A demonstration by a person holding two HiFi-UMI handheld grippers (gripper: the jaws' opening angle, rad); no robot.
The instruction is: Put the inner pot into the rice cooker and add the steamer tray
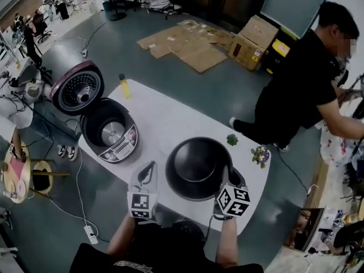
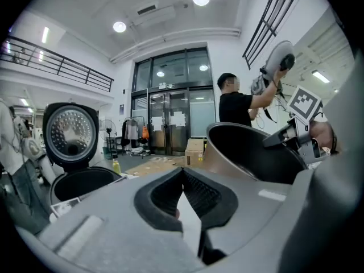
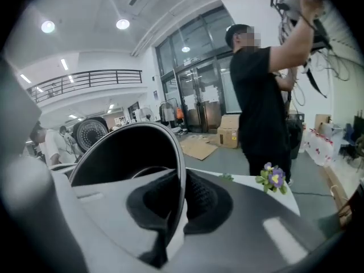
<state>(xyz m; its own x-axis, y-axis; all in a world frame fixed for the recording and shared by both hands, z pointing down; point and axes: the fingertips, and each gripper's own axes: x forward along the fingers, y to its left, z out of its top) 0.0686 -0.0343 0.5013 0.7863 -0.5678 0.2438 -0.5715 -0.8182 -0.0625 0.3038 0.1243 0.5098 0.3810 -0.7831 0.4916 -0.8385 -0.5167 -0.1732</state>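
– Head view: why do we hold our pot (image 1: 196, 166) right of the cooker (image 1: 108, 132)?
– Probably to carry it across. Our right fingers (image 3: 202, 201) pinch its rim; our left fingers (image 2: 202, 195) are closed, empty.

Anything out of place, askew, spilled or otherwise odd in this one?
Nothing is spilled or damaged. One thing stands out: the inner pot is gripped by its rim with the right claw alone, while the left claw is shut and empty beside it. The rice cooker stands open on the table. No steamer tray shows in any view.
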